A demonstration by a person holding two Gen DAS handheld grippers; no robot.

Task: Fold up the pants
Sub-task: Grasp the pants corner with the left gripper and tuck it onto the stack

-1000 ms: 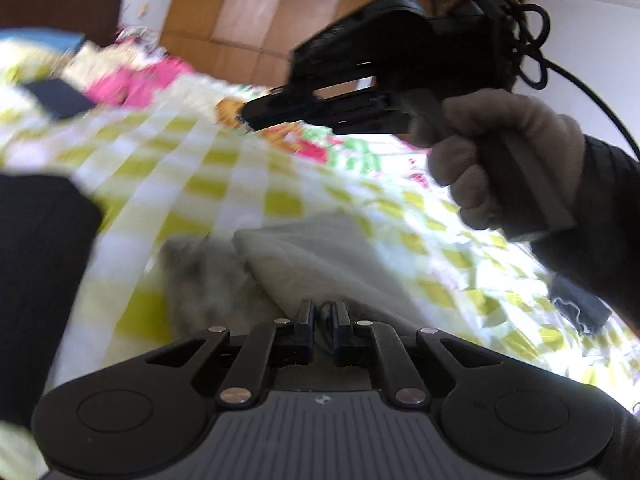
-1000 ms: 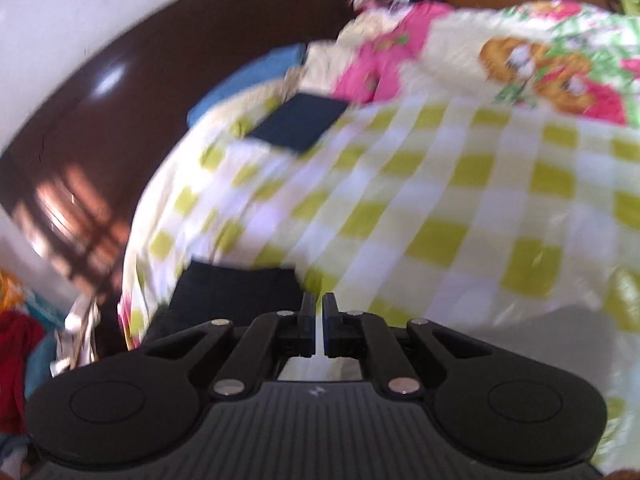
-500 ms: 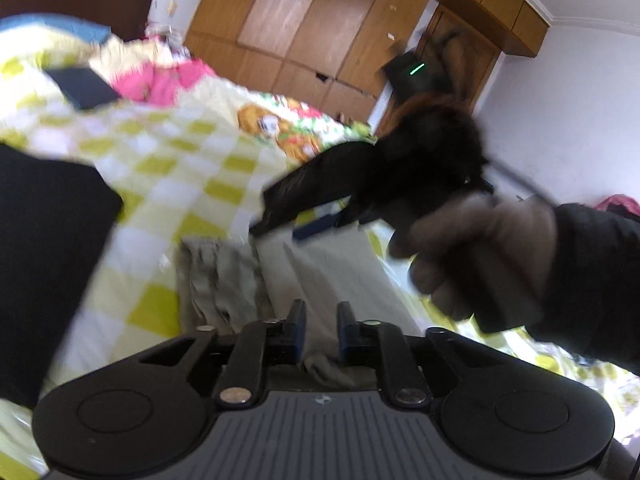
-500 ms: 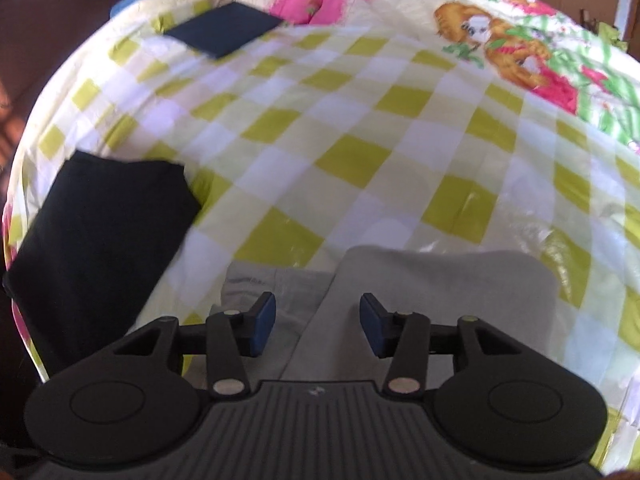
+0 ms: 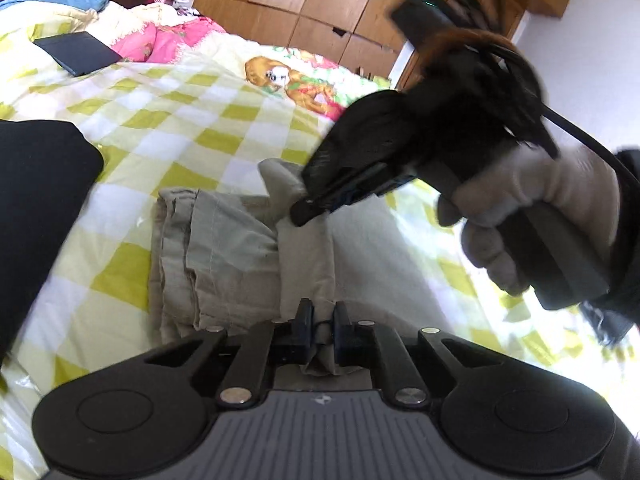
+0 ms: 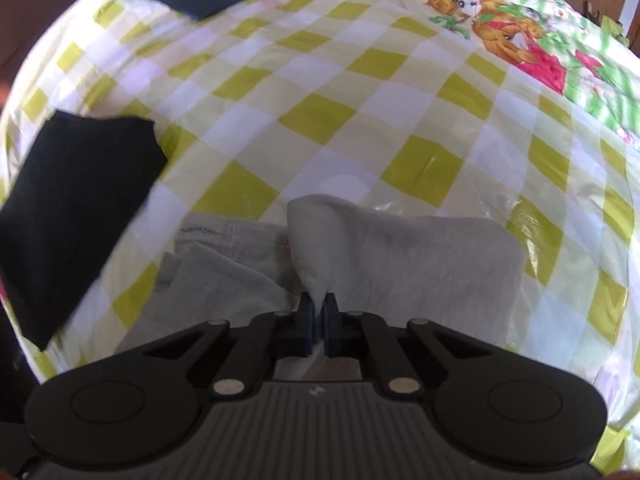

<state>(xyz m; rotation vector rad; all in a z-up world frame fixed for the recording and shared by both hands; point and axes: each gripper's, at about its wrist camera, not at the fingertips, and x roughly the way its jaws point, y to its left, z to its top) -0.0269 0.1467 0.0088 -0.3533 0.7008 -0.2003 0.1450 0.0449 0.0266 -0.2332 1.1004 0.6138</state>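
Two tongs pinch the grey pants (image 5: 224,248) on the checked bed (image 5: 168,112): our left tongs (image 5: 320,320) hold the near edge of the folded flap, our right tongs (image 6: 319,320) hold its far corner. We judge a further fold is under way; next we must carry the flap across evenly. Black folded clothes (image 6: 72,208) lie beside.
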